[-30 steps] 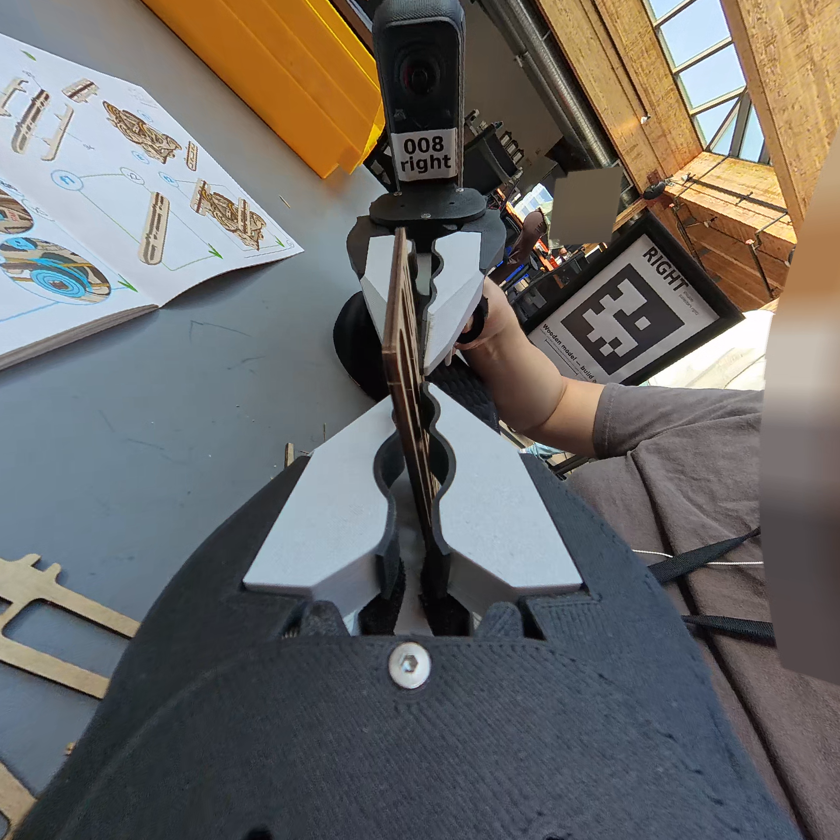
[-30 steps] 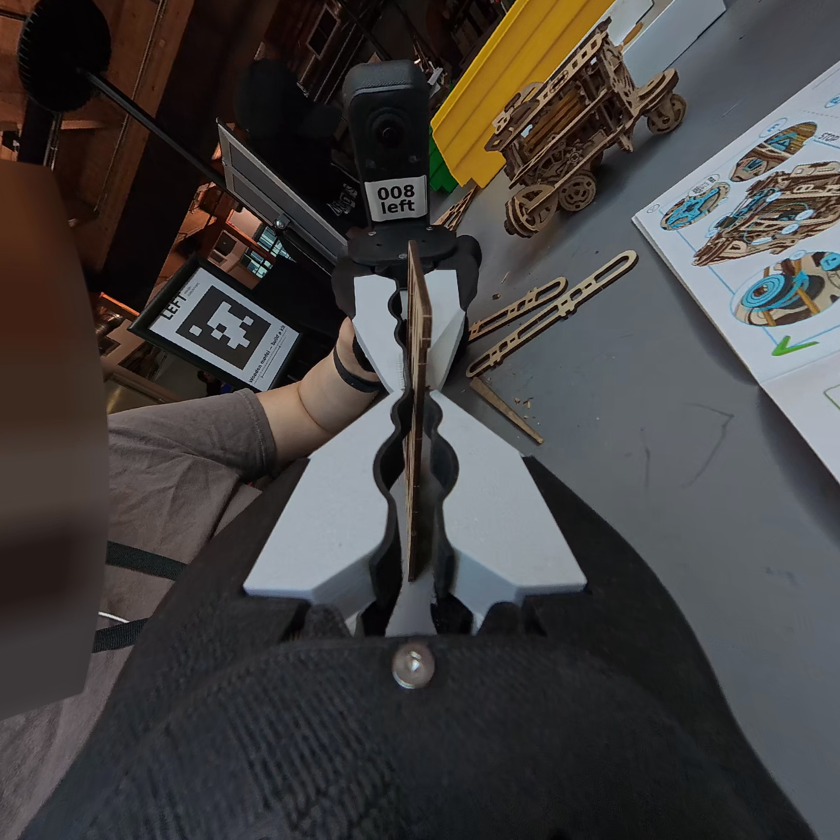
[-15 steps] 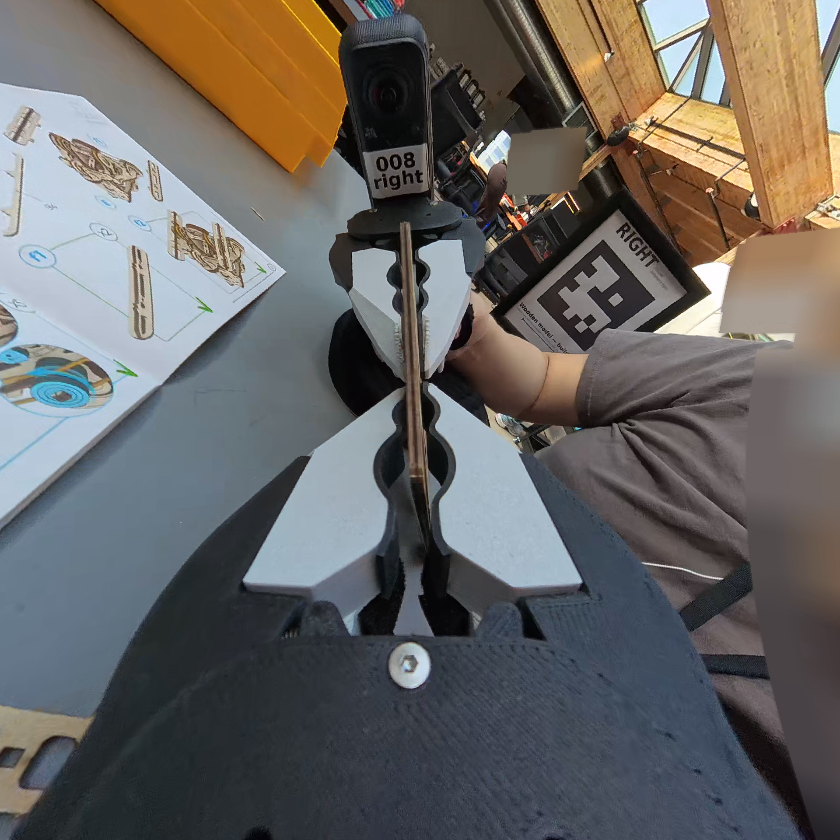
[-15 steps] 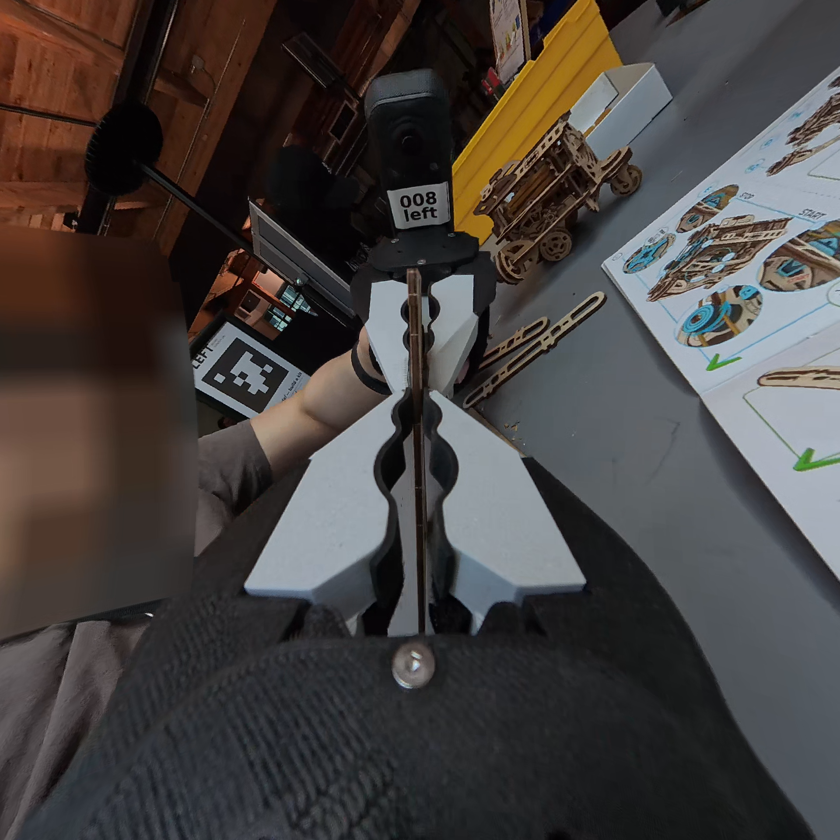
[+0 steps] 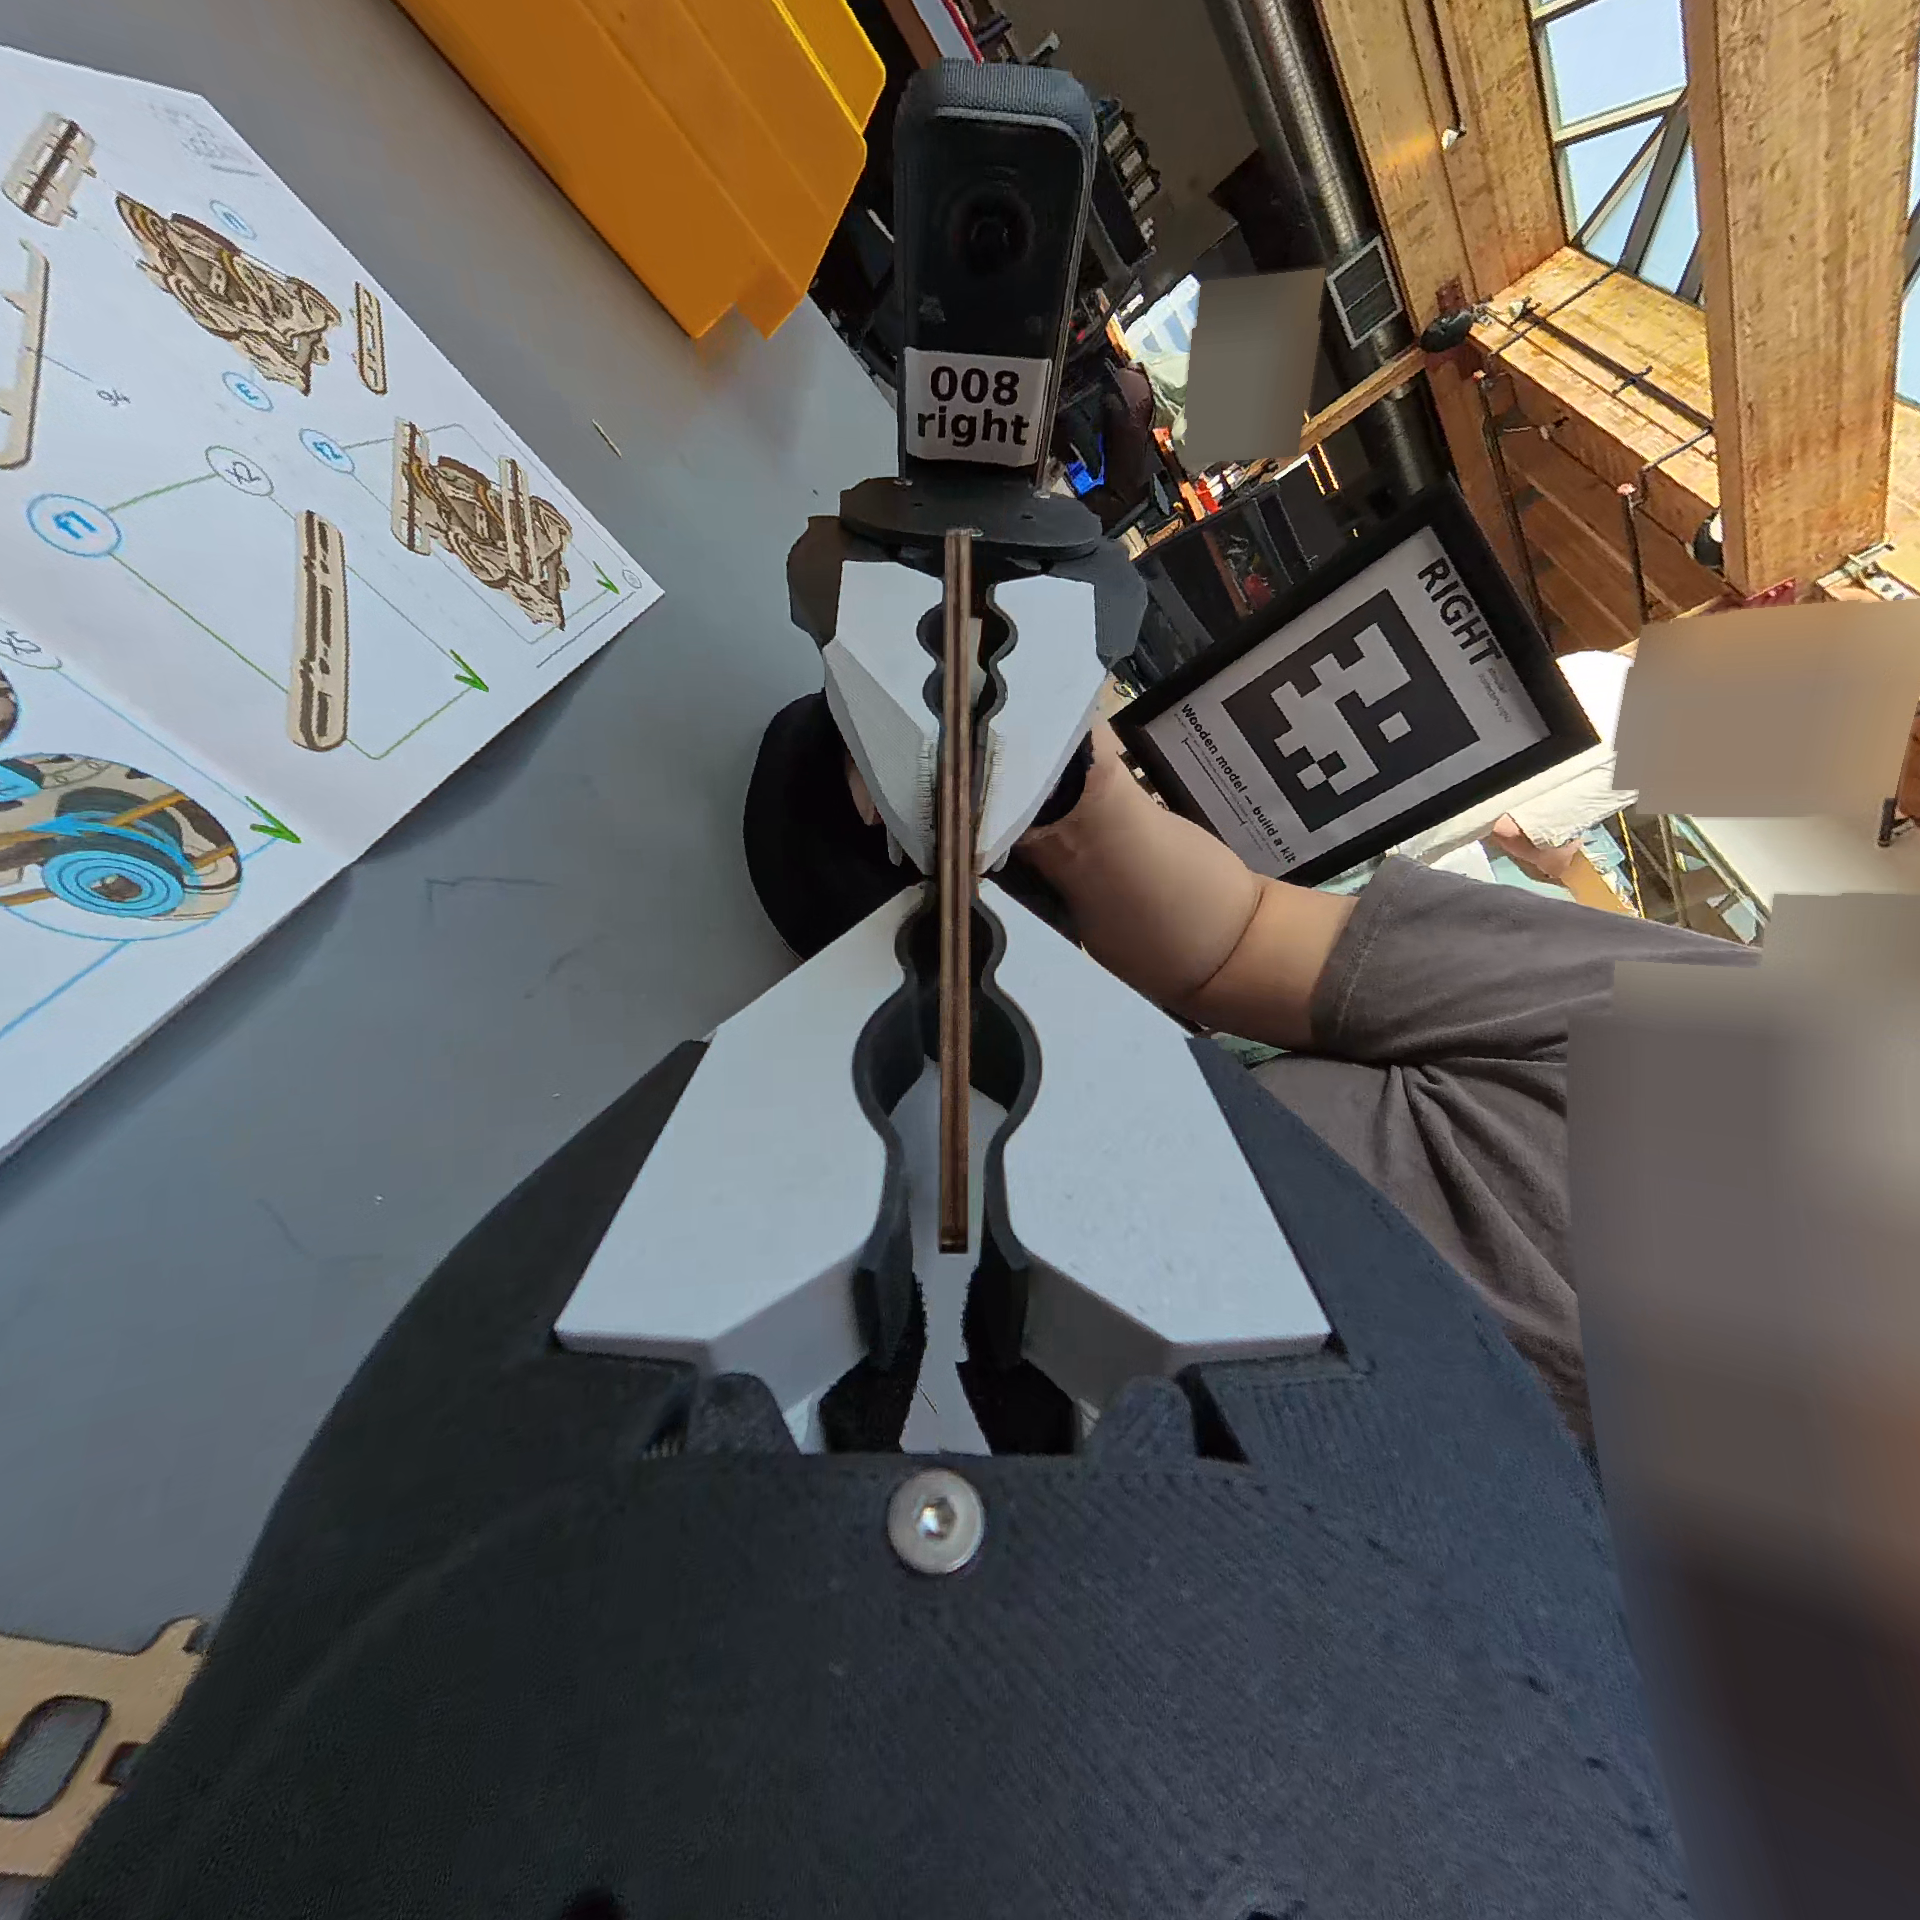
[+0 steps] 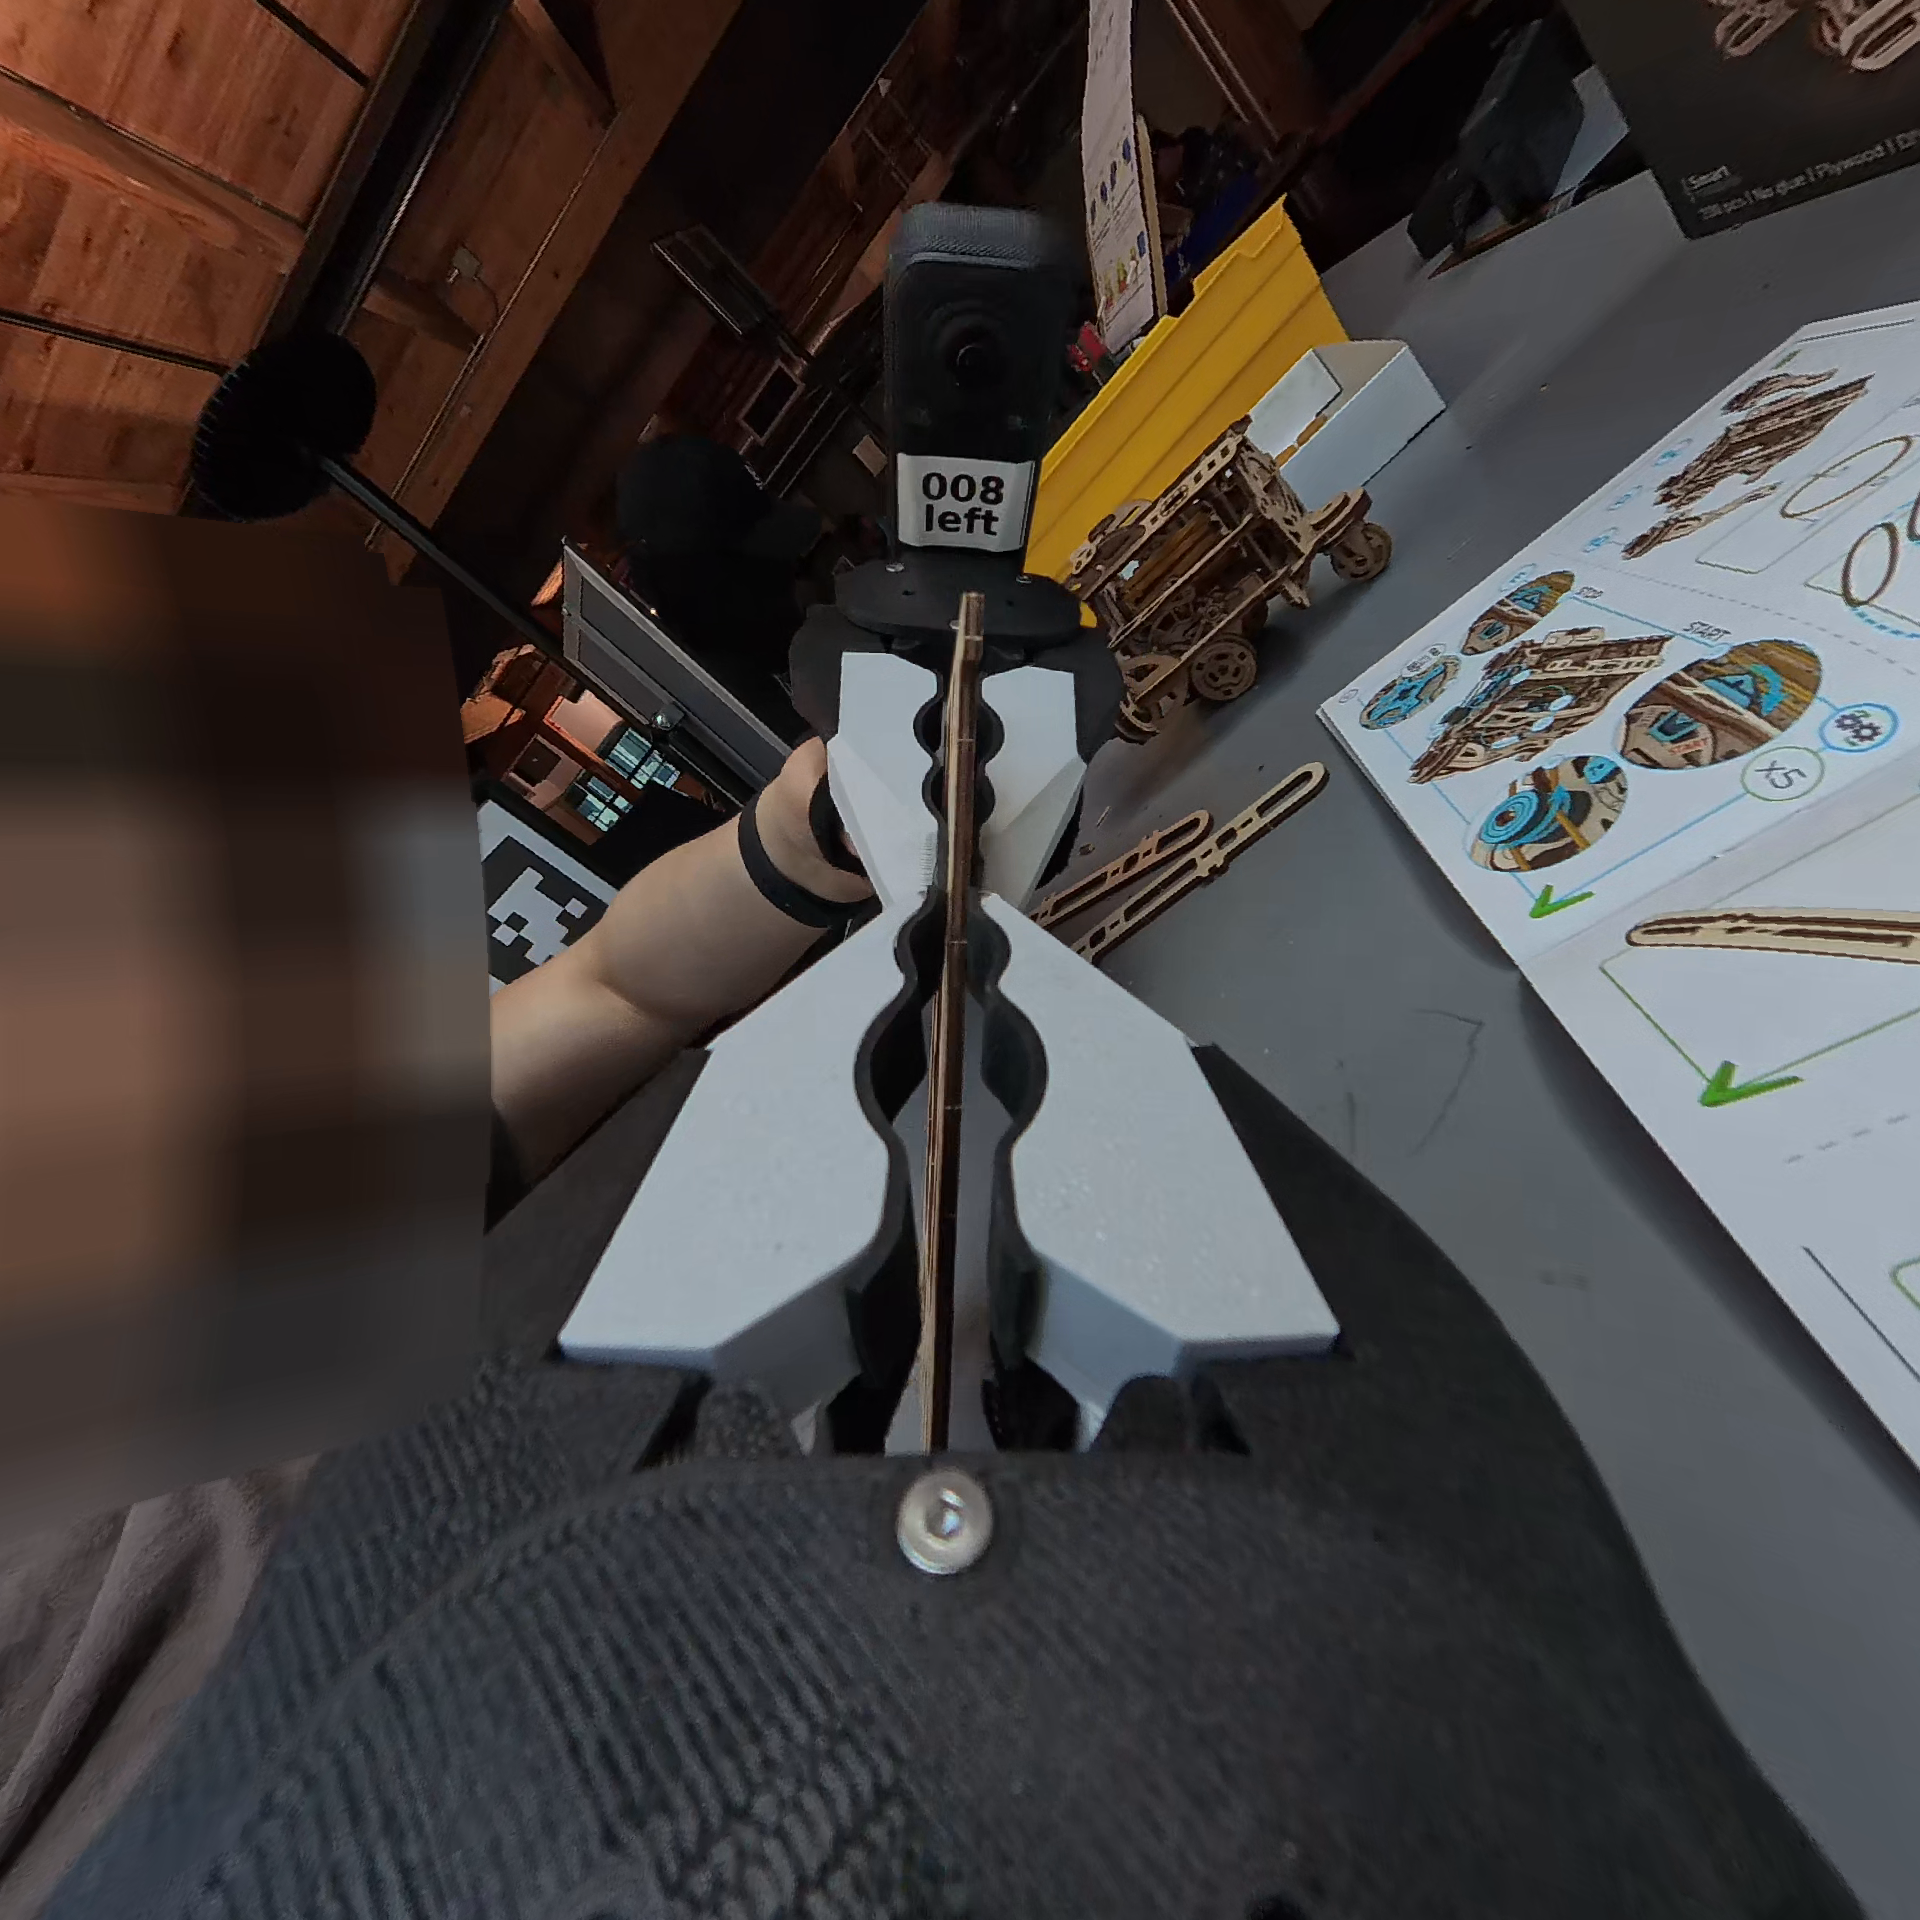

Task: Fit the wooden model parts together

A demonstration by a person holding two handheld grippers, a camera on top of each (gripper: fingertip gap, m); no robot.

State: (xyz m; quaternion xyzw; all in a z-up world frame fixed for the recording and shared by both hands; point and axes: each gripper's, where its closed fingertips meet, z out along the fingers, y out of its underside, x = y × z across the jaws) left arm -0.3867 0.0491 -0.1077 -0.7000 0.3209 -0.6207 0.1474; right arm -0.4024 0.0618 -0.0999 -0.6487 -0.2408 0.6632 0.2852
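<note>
A thin flat wooden strip (image 5: 953, 1091) is seen edge-on and is held by both grippers at once. My left gripper (image 5: 951, 914) is shut on one end of it. My right gripper (image 5: 954, 852) faces it tip to tip and is shut on the other end. In the right wrist view the strip (image 6: 943, 1143) runs from deep between the right gripper's (image 6: 951, 920) fingers into the left gripper (image 6: 956, 862) beyond. The strip is held in the air above the grey table (image 5: 436, 1039). Its flat faces are hidden.
An open instruction booklet (image 5: 260, 520) lies on the table, with a yellow bin (image 5: 665, 135) behind. A cut-out wooden frame (image 5: 73, 1745) lies near the front. An assembled wooden cart (image 6: 1205, 582), loose slotted strips (image 6: 1174, 862) and a white box (image 6: 1340, 395) are on the table. A person's arm (image 5: 1174, 914) is close. Both grippers' tips are close together, under 4 cm apart.
Both grippers have swung together with the strip, away from the table. The strip has gone from slanted to straight and sits deeper in the right gripper. Both stay shut.
</note>
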